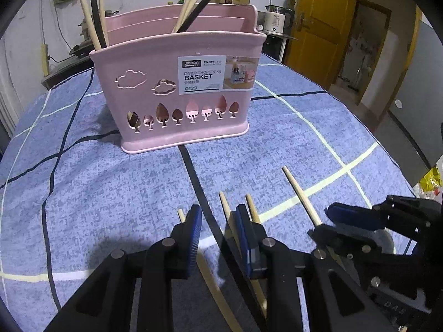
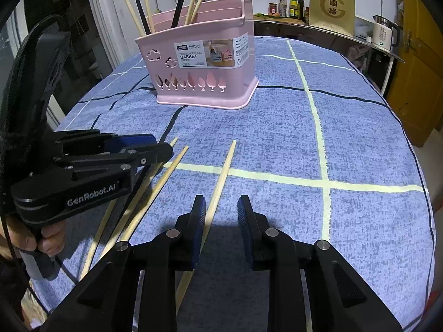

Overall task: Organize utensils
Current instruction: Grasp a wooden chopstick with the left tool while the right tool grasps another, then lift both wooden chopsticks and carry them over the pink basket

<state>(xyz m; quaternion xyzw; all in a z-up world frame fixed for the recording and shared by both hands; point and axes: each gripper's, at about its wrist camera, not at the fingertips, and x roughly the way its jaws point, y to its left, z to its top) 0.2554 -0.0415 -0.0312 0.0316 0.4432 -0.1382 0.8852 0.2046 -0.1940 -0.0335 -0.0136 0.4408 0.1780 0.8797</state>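
Note:
A pink chopstick basket [image 1: 180, 96] [image 2: 205, 83] stands upright on the blue checked cloth, with several pale and black chopsticks [image 2: 193, 0] sticking out of it. Several pale chopsticks [image 1: 250, 204] [image 2: 171, 166] lie loose on the cloth near me. My left gripper [image 1: 218, 210] [image 2: 163, 145] hovers low over them, jaws apart, one stick close to its right finger. My right gripper [image 2: 221, 199] [image 1: 321, 222] is open over a single chopstick [image 2: 224, 171] [image 1: 300, 196], which runs beside the inner face of its left finger. Neither pair of pads presses on anything.
A hand [image 2: 41, 238] holds the left gripper's handle. Behind the table are a white kettle [image 2: 383, 33] [image 1: 275, 19], bottles [image 2: 293, 5] on a counter and a yellow door [image 1: 318, 27]. The table edge [image 2: 426, 193] curves off at the right.

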